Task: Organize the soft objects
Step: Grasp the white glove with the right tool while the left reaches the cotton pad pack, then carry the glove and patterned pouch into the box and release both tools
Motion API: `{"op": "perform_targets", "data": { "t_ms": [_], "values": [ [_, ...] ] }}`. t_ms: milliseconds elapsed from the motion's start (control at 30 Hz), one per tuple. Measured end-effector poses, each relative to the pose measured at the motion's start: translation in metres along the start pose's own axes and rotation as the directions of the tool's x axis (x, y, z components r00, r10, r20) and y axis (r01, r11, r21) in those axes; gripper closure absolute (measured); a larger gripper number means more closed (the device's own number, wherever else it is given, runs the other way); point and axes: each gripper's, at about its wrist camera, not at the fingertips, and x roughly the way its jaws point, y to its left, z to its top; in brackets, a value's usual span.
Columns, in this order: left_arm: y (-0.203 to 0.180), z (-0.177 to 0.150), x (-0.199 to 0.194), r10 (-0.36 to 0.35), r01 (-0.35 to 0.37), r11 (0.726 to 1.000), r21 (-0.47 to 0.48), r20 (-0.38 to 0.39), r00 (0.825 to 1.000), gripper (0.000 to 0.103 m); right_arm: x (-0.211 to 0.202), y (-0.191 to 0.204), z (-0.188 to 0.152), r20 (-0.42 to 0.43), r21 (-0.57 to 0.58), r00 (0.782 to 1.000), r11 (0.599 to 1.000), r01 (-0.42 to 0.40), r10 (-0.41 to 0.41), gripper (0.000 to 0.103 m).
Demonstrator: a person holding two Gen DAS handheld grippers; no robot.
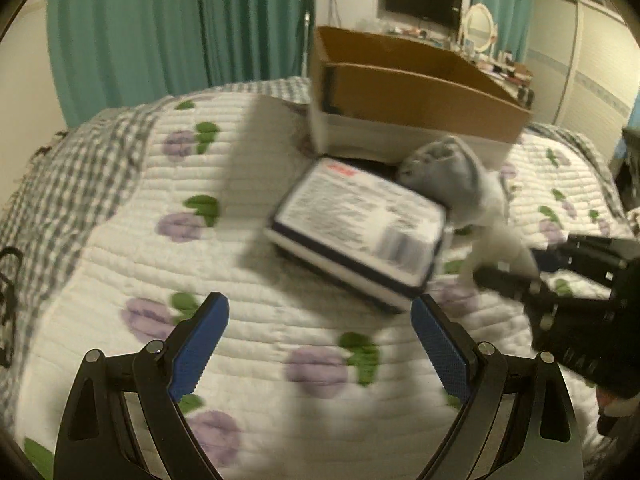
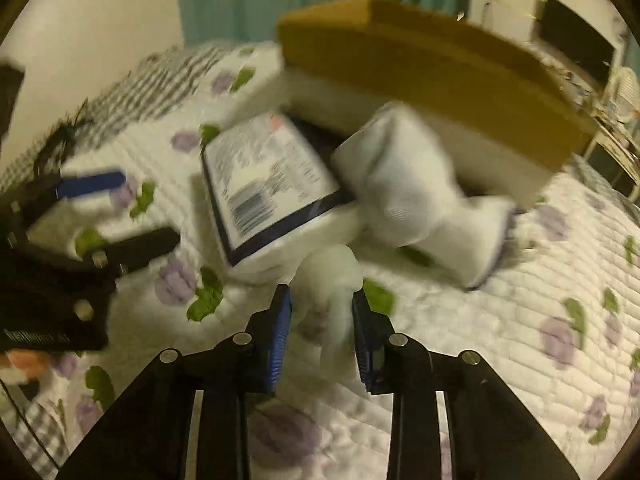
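Nearest, the right hand-held gripper (image 2: 321, 322) pinches the tail of a white sock (image 2: 404, 184), whose long axis runs to one o'clock across the quilted bed (image 2: 520, 320). The left hand-held gripper (image 1: 320, 320), jaws wide and empty, faces the printed packet (image 1: 356, 232) at twelve. Beyond, the cardboard box (image 1: 420, 96) waits, probably the destination.

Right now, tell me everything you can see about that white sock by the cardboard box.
The white sock is soft, ribbed knit fabric, bunched up with a greyish patch visible from the left wrist view. It lies slack and crumpled on the quilt, just in front of the cardboard box, its upper part resting against the printed package. One thin end stretches out toward the right gripper, whose blue pads are shut on it. The picture is blurred, so finer detail cannot be told.
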Motion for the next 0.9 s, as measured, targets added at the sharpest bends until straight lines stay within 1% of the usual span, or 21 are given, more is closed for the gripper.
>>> {"op": "perform_targets", "data": {
  "t_ms": [67,167,200,300,400,467,533,633,700,733,800,867,900],
  "values": [
    [-0.011,0.001,0.006,-0.021,0.021,1.0,-0.004,-0.016,1.0,0.009,-0.015,-0.011,0.002,0.04,0.038,0.999,0.999,0.016,-0.018,0.074],
    [-0.025,0.004,0.025,-0.051,0.05,0.999,-0.018,-0.048,0.998,0.009,-0.029,-0.025,0.006,0.077,0.085,0.996,0.996,0.035,-0.041,0.074],
    [-0.029,0.006,0.034,-0.052,0.05,0.998,-0.03,-0.059,0.997,0.009,-0.033,-0.029,0.006,0.085,0.099,0.995,0.994,0.038,-0.046,0.074],
    [-0.035,0.014,0.049,-0.034,0.031,0.999,-0.043,-0.062,0.998,0.009,-0.034,-0.04,0.009,0.09,0.132,0.995,0.99,0.041,-0.053,0.074],
    [-0.031,0.022,0.064,-0.008,0.003,0.997,-0.083,-0.062,0.998,0.011,-0.028,-0.048,0.01,0.082,0.153,0.995,0.987,0.05,-0.063,0.074],
    [-0.025,0.023,0.072,-0.026,0.019,0.993,-0.113,-0.058,0.998,0.011,-0.026,-0.053,0.009,0.081,0.162,0.995,0.986,0.046,-0.06,0.074],
    [-0.022,0.021,0.074,-0.038,0.032,0.992,-0.122,-0.044,0.998,0.012,-0.023,-0.055,0.01,0.082,0.165,0.995,0.985,0.042,-0.056,0.074],
    [-0.018,0.02,0.07,-0.049,0.045,0.992,-0.12,-0.029,0.998,0.02,-0.02,-0.056,0.008,0.079,0.165,0.995,0.985,0.041,-0.055,0.074],
    [-0.014,0.019,0.066,-0.067,0.063,0.991,-0.122,-0.028,0.997,0.029,-0.018,-0.056,0.008,0.073,0.161,0.996,0.986,0.045,-0.057,0.074],
    [-0.011,0.017,0.062,-0.078,0.074,0.99,-0.123,-0.024,0.997,0.031,-0.018,-0.055,0.008,0.071,0.159,0.996,0.986,0.046,-0.058,0.074],
    [-0.002,0.012,0.05,-0.097,0.093,0.988,-0.127,-0.026,0.995,0.043,-0.019,-0.052,0.006,0.07,0.154,0.996,0.987,0.052,-0.063,0.074],
    [0.005,0.008,0.038,-0.104,0.099,0.987,-0.13,-0.034,0.994,0.051,-0.023,-0.048,0.004,0.07,0.148,0.995,0.987,0.059,-0.07,0.074],
    [0.01,0.007,0.031,-0.11,0.104,0.986,-0.133,-0.039,0.993,0.052,-0.025,-0.047,0.003,0.071,0.145,0.995,0.987,0.063,-0.074,0.074]
  ]
}}
